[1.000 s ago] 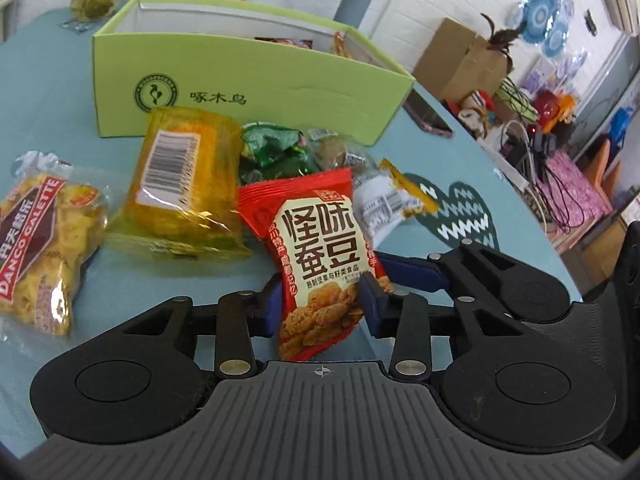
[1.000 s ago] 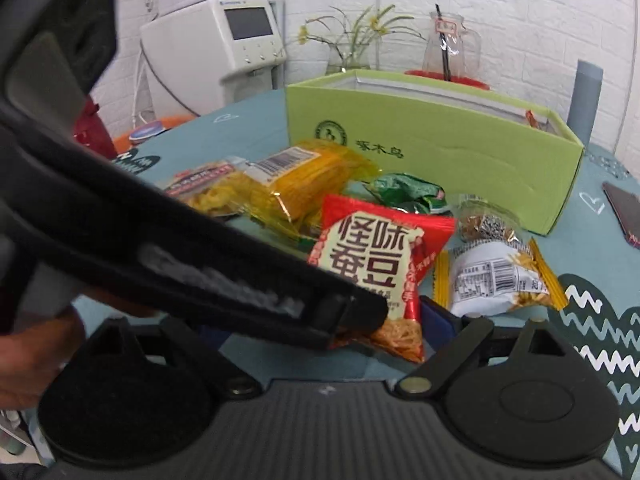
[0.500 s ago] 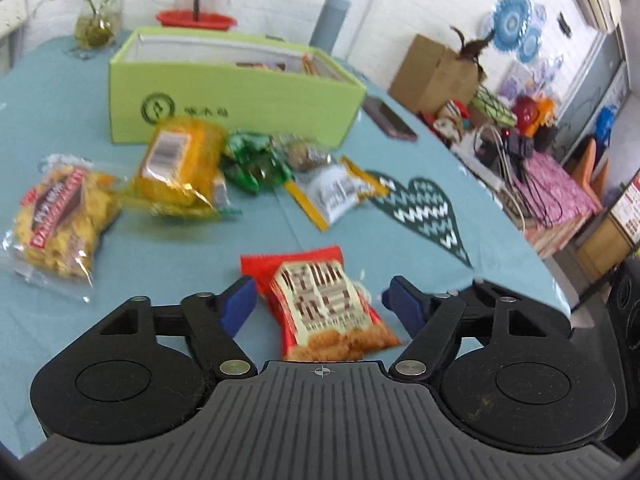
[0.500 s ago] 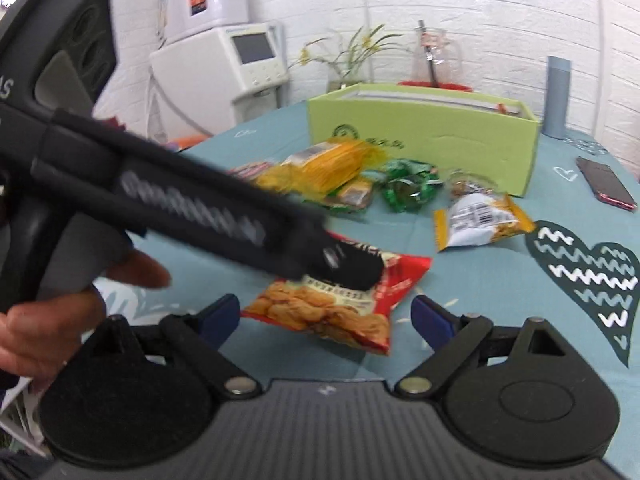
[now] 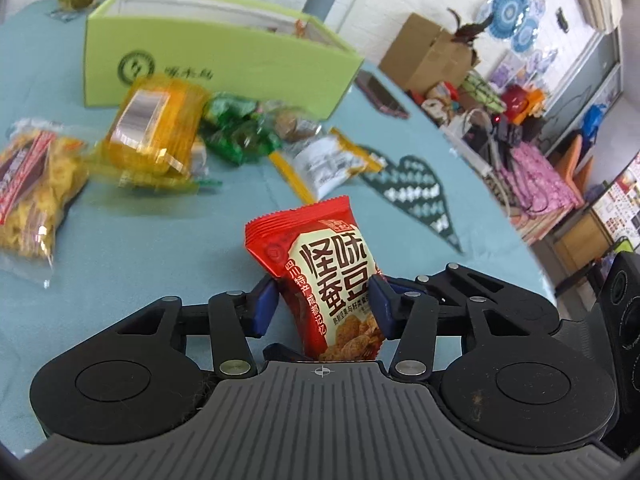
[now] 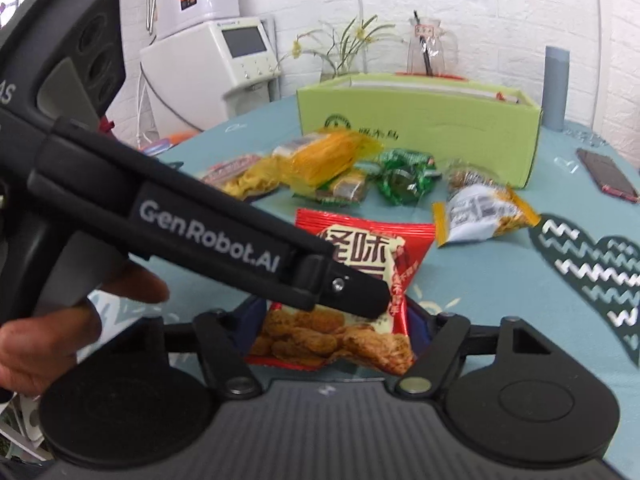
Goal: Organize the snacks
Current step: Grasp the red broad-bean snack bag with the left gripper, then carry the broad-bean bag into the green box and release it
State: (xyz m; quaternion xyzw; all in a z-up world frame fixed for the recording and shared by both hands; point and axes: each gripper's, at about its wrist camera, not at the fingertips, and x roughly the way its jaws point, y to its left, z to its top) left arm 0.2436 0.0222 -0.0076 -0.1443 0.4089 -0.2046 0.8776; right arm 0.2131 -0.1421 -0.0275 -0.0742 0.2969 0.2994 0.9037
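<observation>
Left wrist view: the left gripper (image 5: pixel 322 306) has its blue pads closing on a red snack packet (image 5: pixel 324 280), which stands tilted between them; both pads appear to touch its sides. Behind it, on the teal tablecloth (image 5: pixel 140 248), lie a clear bag of yellow crisps (image 5: pixel 36 184), an orange packet (image 5: pixel 154 128), green sweets (image 5: pixel 240 134) and a white-and-yellow packet (image 5: pixel 332 162). A green box (image 5: pixel 216 60) stands open at the back, with a phone (image 5: pixel 380 92) beside it.

Right wrist view: the right gripper (image 6: pixel 334 330) has its fingers closing around the lower end of the same red packet (image 6: pixel 360 280), blue pads just at its edges; whether they press it cannot be told. The left gripper's black body crosses the packet from the left, held by a hand (image 6: pixel 60 320).
</observation>
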